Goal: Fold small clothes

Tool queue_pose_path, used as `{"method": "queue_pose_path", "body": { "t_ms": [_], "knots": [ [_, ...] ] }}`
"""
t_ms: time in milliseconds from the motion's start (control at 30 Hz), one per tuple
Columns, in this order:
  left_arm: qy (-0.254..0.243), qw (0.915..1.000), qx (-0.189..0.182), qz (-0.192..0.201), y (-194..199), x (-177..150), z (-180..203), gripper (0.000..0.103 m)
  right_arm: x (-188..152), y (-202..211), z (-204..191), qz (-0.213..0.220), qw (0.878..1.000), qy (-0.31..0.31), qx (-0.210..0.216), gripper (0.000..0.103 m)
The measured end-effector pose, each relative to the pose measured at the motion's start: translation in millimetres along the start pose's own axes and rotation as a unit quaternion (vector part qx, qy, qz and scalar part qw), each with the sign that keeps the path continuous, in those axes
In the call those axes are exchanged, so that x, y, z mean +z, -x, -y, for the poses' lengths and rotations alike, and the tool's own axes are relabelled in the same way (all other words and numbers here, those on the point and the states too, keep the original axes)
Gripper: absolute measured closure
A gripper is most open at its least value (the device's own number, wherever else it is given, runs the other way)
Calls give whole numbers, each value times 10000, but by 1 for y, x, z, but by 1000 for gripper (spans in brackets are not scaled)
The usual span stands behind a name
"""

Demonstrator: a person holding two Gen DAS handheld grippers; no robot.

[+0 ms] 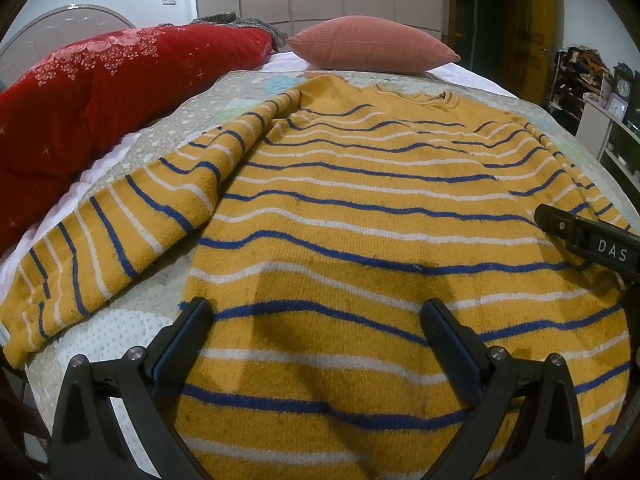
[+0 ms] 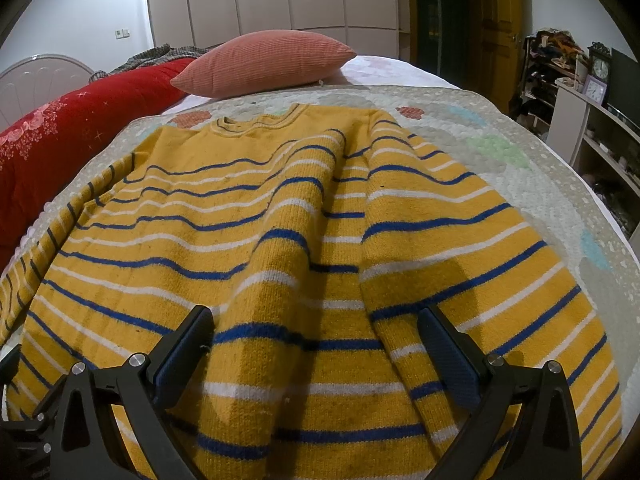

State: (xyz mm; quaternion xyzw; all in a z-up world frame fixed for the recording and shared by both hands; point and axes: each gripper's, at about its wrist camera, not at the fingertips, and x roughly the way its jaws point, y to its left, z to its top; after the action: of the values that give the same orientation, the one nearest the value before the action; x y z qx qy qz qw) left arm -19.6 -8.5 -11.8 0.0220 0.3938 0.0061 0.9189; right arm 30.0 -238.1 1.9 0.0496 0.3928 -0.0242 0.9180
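Note:
A small yellow sweater (image 1: pixel 360 208) with blue and white stripes lies flat on the bed, collar far from me. Its left sleeve (image 1: pixel 120 232) spreads out to the left. In the right wrist view the sweater (image 2: pixel 248 240) has its right sleeve (image 2: pixel 440 216) folded over the body. My left gripper (image 1: pixel 316 320) is open and empty over the sweater's lower left hem. My right gripper (image 2: pixel 316 324) is open and empty over the lower right part. The right gripper's finger (image 1: pixel 588 240) shows at the right edge of the left wrist view.
The bed has a pale quilted cover (image 2: pixel 520 168). A pink pillow (image 1: pixel 372 46) lies at the far end and a red floral quilt (image 1: pixel 100 92) along the left. Shelves with clocks (image 2: pixel 596 80) stand to the right, wardrobes behind.

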Motion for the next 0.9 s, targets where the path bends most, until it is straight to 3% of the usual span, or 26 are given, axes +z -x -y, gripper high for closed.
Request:
{"method": "queue_pose_path", "body": {
  "t_ms": [200,433,667,800,900],
  "knots": [
    [88,9995,-22,-293,27,4,-3,0,0,0,0,-12,10000,1,0,0],
    [274,9983,-53,509,101,5,-21,0,0,7,-1,-250,9995,126,-139,0],
    [279,9946,180,980,138,-1,-27,0,-20,69,22,373,9964,-745,118,0],
    [288,9823,371,1813,167,-4,-22,0,-22,91,23,611,9956,-713,-62,0],
    [156,9804,229,1949,172,0,-16,0,-21,103,17,770,9952,-593,-88,0]
  ]
}}
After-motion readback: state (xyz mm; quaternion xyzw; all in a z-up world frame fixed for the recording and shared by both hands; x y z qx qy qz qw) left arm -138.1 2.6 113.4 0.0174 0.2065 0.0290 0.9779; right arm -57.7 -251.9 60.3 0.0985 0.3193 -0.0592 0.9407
